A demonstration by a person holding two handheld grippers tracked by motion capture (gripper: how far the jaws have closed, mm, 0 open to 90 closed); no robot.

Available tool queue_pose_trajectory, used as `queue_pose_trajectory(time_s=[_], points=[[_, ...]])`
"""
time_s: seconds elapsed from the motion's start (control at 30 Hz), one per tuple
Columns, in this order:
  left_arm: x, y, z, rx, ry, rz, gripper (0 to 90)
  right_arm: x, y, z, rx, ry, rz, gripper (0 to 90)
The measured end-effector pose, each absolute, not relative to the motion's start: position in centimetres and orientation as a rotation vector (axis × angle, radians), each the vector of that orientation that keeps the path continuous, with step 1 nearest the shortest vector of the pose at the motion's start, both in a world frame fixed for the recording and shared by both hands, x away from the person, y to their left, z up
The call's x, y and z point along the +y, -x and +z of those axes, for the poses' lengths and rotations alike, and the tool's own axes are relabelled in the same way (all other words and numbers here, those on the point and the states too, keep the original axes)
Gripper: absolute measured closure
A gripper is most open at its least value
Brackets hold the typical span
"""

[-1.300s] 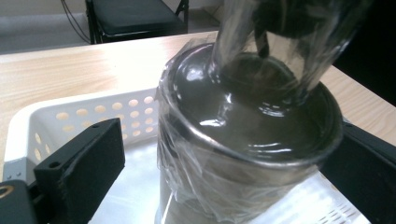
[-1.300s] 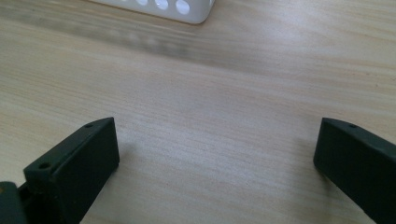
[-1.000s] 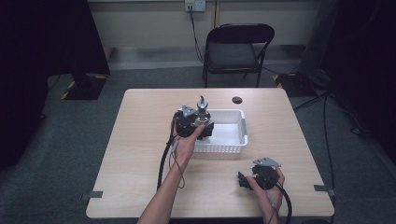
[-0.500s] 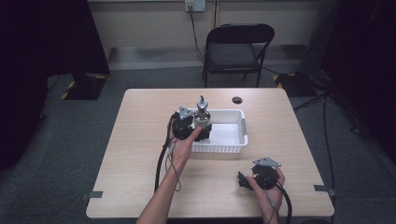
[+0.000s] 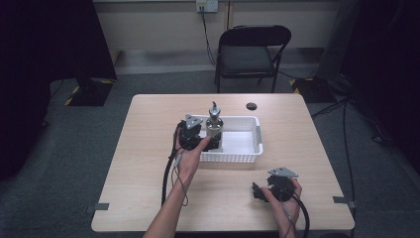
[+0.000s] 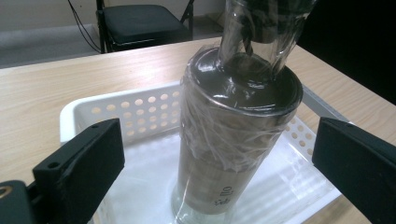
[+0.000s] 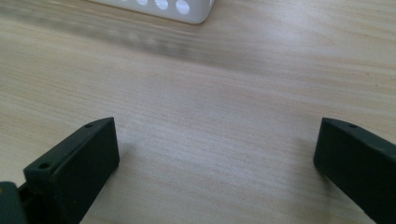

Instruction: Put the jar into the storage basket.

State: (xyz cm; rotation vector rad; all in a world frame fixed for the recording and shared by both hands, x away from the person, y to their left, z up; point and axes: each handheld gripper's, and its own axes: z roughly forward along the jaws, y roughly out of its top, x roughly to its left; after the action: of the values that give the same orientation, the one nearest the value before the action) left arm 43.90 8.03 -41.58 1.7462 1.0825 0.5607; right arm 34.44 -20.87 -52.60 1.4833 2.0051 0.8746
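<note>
A tall bottle (image 5: 214, 123) with a metal shoulder, a clear neck and plastic wrap around its brown body stands upright in the left end of a white perforated basket (image 5: 257, 137). My left gripper (image 5: 212, 143) is open at the basket's left end. In the left gripper view the bottle (image 6: 233, 140) stands between its jaws, which are spread wide and clear of it on both sides, above the basket (image 6: 93, 106). My right gripper (image 5: 256, 191) rests near the table's front right, open, with bare wood between its fingers (image 7: 74, 168).
A small black round object (image 5: 251, 105) lies on the table behind the basket. A black folding chair (image 5: 252, 49) stands beyond the far edge. The basket's near corner (image 7: 187, 9) lies ahead of the right gripper. Cables trail from both grippers toward the front edge.
My left gripper has drawn back slightly to the left while the bottle stays standing in the basket. The right gripper has not moved.
</note>
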Motion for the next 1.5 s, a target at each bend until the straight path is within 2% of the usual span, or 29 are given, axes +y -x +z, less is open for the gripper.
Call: queue_pose_trajectory(time_s=[0.4, 0.57, 1.5], points=[[8.6, -43.2, -41.3, 1.07, -1.729, 0.56, 1.9, -20.9, -34.4, -52.6, 2.005, -1.483, 0.875, 0.0], [8.8, -42.8, -41.3, 1.059, -1.742, 0.603, 2.3, -20.9, -34.4, -52.6, 2.005, -1.483, 0.875, 0.0], [10.4, -39.6, -42.0, 1.089, -1.678, 0.587, 2.9, -20.9, -34.4, -52.6, 2.005, -1.483, 0.875, 0.0]])
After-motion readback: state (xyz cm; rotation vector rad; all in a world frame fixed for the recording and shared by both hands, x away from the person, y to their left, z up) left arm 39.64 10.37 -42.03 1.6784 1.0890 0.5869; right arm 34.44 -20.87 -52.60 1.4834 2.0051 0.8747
